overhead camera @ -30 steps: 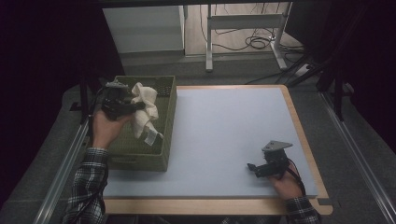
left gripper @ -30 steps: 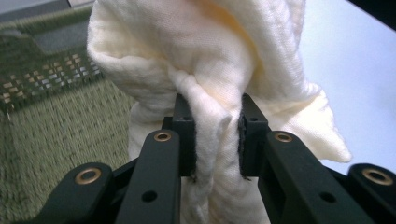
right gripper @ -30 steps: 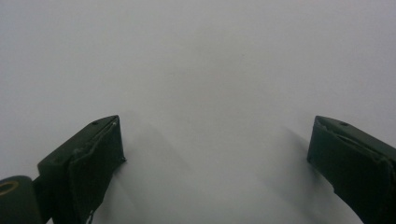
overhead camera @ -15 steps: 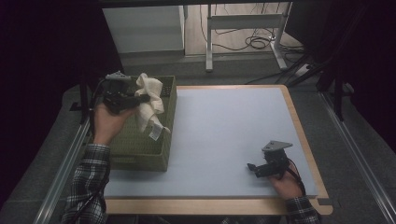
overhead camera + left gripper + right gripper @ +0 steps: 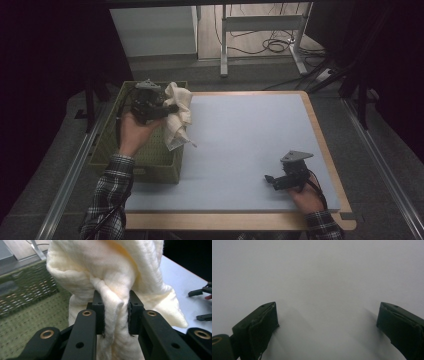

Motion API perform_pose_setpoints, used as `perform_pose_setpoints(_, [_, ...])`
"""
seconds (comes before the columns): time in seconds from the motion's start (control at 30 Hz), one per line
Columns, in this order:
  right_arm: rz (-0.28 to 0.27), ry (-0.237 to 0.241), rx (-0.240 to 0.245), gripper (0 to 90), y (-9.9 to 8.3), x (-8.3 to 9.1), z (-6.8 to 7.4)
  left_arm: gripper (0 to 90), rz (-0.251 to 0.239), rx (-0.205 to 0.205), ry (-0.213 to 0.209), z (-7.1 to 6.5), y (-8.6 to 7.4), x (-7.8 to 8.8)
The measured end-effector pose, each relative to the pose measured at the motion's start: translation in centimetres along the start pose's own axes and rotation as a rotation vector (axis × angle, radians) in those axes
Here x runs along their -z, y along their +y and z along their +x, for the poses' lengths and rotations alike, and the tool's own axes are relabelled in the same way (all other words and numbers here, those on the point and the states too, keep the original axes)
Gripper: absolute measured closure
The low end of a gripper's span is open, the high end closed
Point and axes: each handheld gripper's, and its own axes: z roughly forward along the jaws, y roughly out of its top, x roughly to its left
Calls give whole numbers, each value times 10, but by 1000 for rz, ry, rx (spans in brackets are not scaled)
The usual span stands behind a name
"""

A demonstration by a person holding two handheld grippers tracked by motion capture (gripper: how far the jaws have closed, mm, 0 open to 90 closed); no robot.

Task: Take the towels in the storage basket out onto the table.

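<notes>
A cream cloth [image 5: 179,113] hangs from my left gripper [image 5: 170,107], which is shut on a bunched fold of it above the right edge of the green woven basket [image 5: 150,159]. The cloth's lower corner drapes over the basket's right rim toward the table. In the left gripper view the cloth [image 5: 112,282] is pinched between the black pads [image 5: 98,312], with my left gripper [image 5: 113,315] held over the basket's floor. My right gripper [image 5: 272,181] rests low on the table near the front right, open, with only bare surface between its jaws in the right gripper view [image 5: 327,322].
The pale blue table top [image 5: 250,135] has a wooden rim [image 5: 320,135]. The basket stands at its left edge. Behind the table are a white cabinet [image 5: 155,30], metal legs [image 5: 260,25] and cables on the floor. Metal rails [image 5: 70,175] run along both sides.
My left gripper has carried the cloth rightward and a little higher, from over the basket's middle to its right rim. My right gripper has stayed where it was.
</notes>
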Motion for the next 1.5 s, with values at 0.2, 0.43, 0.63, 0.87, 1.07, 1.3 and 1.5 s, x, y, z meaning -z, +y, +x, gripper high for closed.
perform_pose_setpoints(0.2, [0,0,-1,36,0,0,0,743,5,-15,-27,-13,6,-15])
perform_pose_setpoints(0.43, [0,0,0,36,0,0,0,743,14,-37,-54,-30,12,-33])
perform_pose_setpoints(0.63, [0,1,1,36,0,0,0,741,18,-57,-77,-46,15,-48])
perform_pose_setpoints(0.87, [0,1,1,36,0,0,0,737,39,-83,-113,-67,13,-71])
perform_pose_setpoints(1.07, [1,2,-1,36,0,0,0,725,59,-97,-129,-87,8,-94])
perform_pose_setpoints(1.3, [1,2,-2,36,0,0,0,723,101,-135,-133,-110,-3,-119])
perform_pose_setpoints(1.5, [2,2,1,36,0,0,0,721,117,-144,-142,-126,-15,-137])
